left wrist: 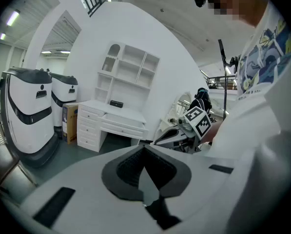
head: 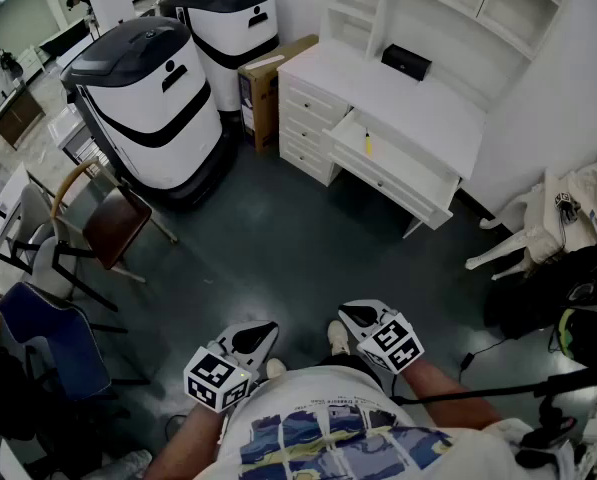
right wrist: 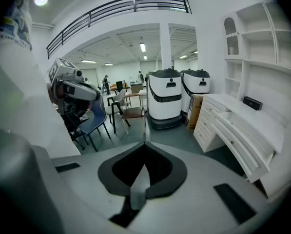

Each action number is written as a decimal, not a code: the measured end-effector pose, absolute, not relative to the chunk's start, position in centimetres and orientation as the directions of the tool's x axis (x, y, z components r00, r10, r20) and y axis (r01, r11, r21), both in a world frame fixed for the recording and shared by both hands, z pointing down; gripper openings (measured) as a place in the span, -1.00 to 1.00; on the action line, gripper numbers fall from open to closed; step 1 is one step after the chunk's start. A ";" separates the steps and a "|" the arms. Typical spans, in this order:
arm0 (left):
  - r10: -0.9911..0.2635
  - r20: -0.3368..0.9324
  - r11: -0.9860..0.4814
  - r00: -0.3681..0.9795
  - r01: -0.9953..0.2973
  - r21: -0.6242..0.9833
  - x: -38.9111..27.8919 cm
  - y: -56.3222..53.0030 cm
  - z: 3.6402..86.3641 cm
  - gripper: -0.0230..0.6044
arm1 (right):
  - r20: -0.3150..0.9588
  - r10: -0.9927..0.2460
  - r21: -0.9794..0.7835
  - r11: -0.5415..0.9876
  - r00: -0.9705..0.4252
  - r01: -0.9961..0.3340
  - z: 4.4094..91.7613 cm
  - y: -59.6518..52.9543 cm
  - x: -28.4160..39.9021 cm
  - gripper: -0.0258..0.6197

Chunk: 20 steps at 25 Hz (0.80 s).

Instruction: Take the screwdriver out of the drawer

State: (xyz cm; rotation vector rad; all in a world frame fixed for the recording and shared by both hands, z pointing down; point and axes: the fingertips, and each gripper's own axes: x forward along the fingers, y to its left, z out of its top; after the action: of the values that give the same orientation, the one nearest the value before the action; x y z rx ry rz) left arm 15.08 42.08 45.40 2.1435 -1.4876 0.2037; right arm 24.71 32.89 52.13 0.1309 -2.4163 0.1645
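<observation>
Across the dark floor stands a white desk (head: 418, 108) whose top drawer (head: 403, 175) is pulled open. A small yellow screwdriver (head: 367, 145) lies inside it. Both grippers hang low and close to my body, well short of the desk. My left gripper (head: 266, 330) is shut and empty, and so is my right gripper (head: 346, 314). In the left gripper view the jaws (left wrist: 144, 146) meet at a point, with the desk (left wrist: 117, 115) far ahead. The right gripper view shows its closed jaws (right wrist: 145, 143) and the open drawer (right wrist: 231, 126) off to the right.
Two large white-and-black machines (head: 153, 103) (head: 228, 23) stand left of the desk, beside a cardboard box (head: 268, 78). A brown chair (head: 113, 223) and a blue chair (head: 48, 333) are at the left. A white chair (head: 523, 233) and black bags (head: 568, 303) sit at the right.
</observation>
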 end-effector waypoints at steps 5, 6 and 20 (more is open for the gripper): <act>-0.822 0.402 -0.278 0.404 -0.899 0.337 14.2 44.2 46.5 -0.88 | 0.663 -0.069 -0.090 0.981 -0.745 -0.170 52.3 35.4 24.4 -0.84; -0.818 0.402 -0.283 0.411 -0.897 0.340 14.1 44.4 46.6 -0.88 | 0.666 -0.076 -0.090 0.979 -0.742 -0.181 52.3 35.6 24.6 -0.84; -0.760 0.422 -0.368 0.494 -0.863 0.347 13.9 34.7 47.1 -0.88 | 0.665 -0.127 -0.126 0.952 -0.736 -0.279 53.3 26.7 23.7 -0.84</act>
State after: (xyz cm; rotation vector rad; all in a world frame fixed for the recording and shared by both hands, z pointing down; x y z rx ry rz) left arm 13.88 34.69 47.13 2.2152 -1.3324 0.2571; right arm 23.65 26.69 53.31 0.2843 -2.4001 0.2839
